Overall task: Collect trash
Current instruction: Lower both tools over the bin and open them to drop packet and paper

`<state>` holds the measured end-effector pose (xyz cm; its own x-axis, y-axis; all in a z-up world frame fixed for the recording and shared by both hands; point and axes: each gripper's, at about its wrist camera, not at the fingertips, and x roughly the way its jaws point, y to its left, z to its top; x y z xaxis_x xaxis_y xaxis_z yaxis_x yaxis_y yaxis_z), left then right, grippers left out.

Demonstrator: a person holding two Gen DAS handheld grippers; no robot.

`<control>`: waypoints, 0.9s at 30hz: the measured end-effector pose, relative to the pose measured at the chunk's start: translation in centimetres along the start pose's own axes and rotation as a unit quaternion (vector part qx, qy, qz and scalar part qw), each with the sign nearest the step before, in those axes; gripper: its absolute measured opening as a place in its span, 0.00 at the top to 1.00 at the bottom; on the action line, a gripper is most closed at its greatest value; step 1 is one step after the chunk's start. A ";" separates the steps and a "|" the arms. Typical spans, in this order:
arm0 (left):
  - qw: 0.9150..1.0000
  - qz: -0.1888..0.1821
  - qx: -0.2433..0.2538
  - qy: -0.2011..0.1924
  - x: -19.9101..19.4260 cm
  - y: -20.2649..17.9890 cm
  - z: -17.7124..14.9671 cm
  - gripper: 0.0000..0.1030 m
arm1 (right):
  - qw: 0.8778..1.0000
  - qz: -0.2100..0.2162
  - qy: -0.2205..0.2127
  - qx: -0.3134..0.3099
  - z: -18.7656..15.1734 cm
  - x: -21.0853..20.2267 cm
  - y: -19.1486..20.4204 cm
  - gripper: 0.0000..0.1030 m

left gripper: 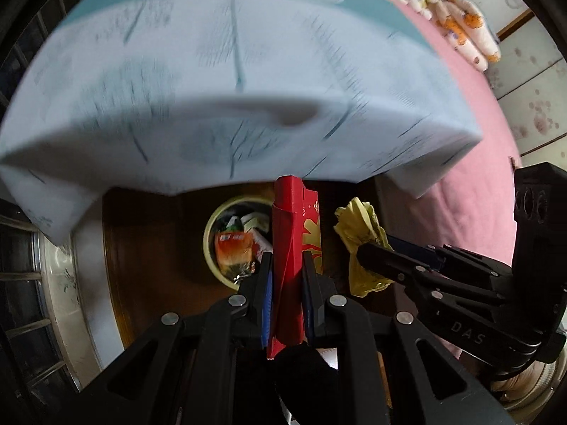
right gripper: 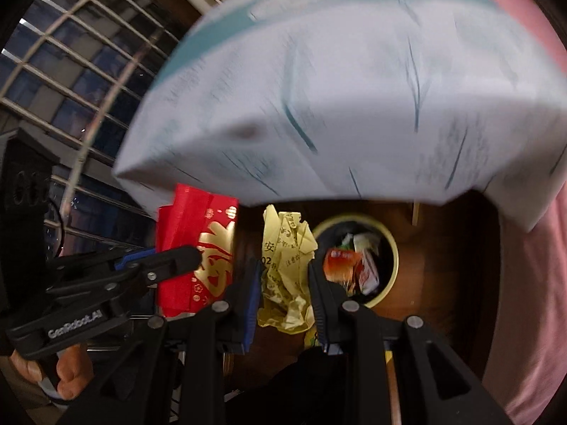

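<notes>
Left gripper [left gripper: 287, 265] pinches the light, stiff red packet [left gripper: 296, 233]; right gripper [right gripper: 283, 276] clamps soft crumpled yellow paper [right gripper: 287, 248]; bin [right gripper: 388, 244] at 1 o'clock.

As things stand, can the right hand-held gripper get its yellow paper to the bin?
Probably yes. The right hand-held gripper grips the yellow paper beside the open bin, with nothing between; the bin already holds wrappers.

"GenRobot.AI": left gripper [right gripper: 198, 260]; "DAS": right gripper [left gripper: 361, 258]
</notes>
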<state>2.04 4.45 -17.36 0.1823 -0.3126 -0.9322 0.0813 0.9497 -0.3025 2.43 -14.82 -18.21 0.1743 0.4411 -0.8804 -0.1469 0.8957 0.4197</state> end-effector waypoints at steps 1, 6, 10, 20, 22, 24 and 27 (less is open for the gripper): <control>1.000 -0.002 -0.003 0.004 1.2 0.4 -0.2 0.89 | 1.000 -0.003 0.006 0.007 -0.4 1.2 -0.7 0.74; 0.999 -0.007 -0.028 0.022 7.6 2.2 -0.8 0.89 | 0.999 -0.019 0.026 0.039 -1.9 7.2 -4.3 0.74; 0.999 -0.005 -0.032 0.027 12.7 3.2 -0.8 0.88 | 0.997 -0.024 0.040 0.057 -2.4 11.7 -6.6 0.73; 0.998 0.018 -0.024 0.050 22.5 5.0 -1.1 0.80 | 0.995 -0.025 0.069 0.064 -3.3 20.1 -10.1 0.70; 0.998 0.026 -0.026 0.052 23.5 5.4 -1.1 0.67 | 0.995 -0.029 0.071 0.067 -3.4 21.0 -10.7 0.70; 0.997 0.032 -0.033 0.055 24.2 5.8 -1.2 0.47 | 0.994 -0.028 0.074 0.072 -3.3 21.8 -11.2 0.69; 0.997 0.040 -0.036 0.061 25.0 6.7 -1.6 0.33 | 0.993 -0.028 0.081 0.079 -3.2 22.7 -11.8 0.67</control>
<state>5.62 3.03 -43.03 0.0643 -0.2351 -0.9698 0.0009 0.9719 -0.2355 4.96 -15.52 -43.88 0.0166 0.3870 -0.9219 0.0154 0.9219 0.3872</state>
